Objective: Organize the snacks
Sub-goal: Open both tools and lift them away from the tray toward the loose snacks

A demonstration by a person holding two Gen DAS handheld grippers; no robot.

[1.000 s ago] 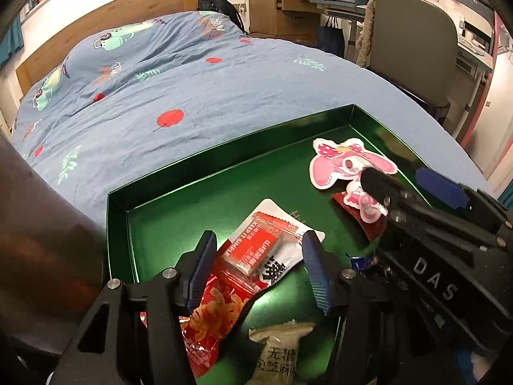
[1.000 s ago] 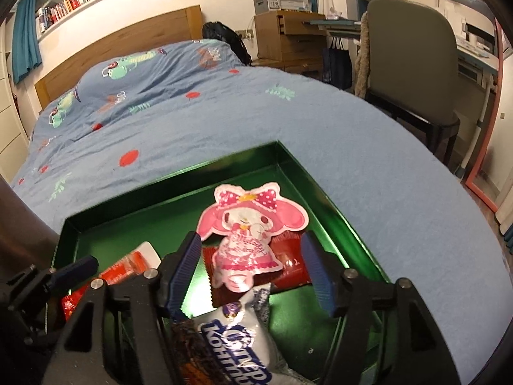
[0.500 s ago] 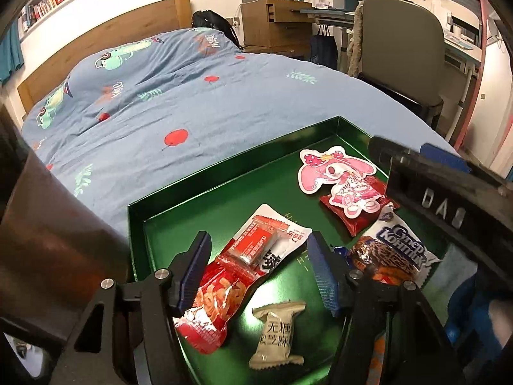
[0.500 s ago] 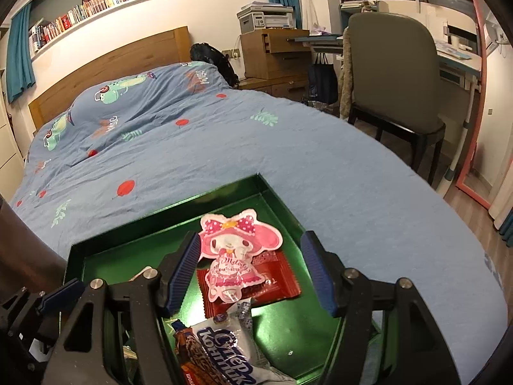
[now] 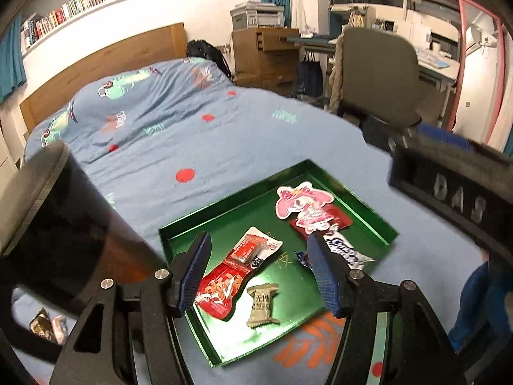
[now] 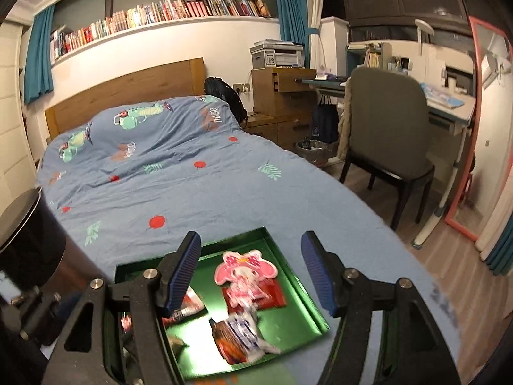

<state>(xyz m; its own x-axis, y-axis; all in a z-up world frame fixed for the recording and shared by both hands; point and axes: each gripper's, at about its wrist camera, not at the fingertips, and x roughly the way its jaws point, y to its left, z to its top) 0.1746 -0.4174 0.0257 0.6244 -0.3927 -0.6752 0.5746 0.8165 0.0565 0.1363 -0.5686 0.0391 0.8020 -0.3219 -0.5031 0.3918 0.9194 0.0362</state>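
With both hand-held grippers hanging above the tray [image 5: 368, 211], I judge this a pause between placements: five packets lie inside and neither tool carries anything.

Left hand-held gripper [image 5: 258, 269]: released, jaws apart, nothing between the pads; the packets seen between them lie below on the tray floor. Right hand-held gripper [image 6: 248, 269]: also released and empty, jaws wide.

Tray contents, left wrist view:
- red packet [image 5: 221, 288], near the left wall
- red-and-white packet [image 5: 256, 250], overlapping the red one's upper end
- beige candy [image 5: 262, 304], just beside the red packet, toward the near edge
- pink character packet [image 5: 301, 207] in the far right corner, lying on a dark red packet [image 5: 340, 221]
- blue-and-white cookie packet [image 5: 348, 255], by the right wall, partly behind my left tool's pad

Next step, as I judge it: look for snacks still outside the tray. Something small lies on the bed at lower left [image 5: 48, 325], half hidden by a dark cylinder [image 5: 57, 224]; I cannot tell whether it is a snack. Fetching it would call for a swing to the left and a descent.

Surface: the tray rests on a bed [image 6: 166, 186] with a blue patterned duvet, soft, so the tray may tilt if pressed. Room: wooden headboard [image 6: 134, 89], bookshelf [image 6: 160, 16] above, chair [image 6: 384, 122] and desk [image 6: 449, 102] to the right, printer [image 6: 277, 53] on a cabinet.
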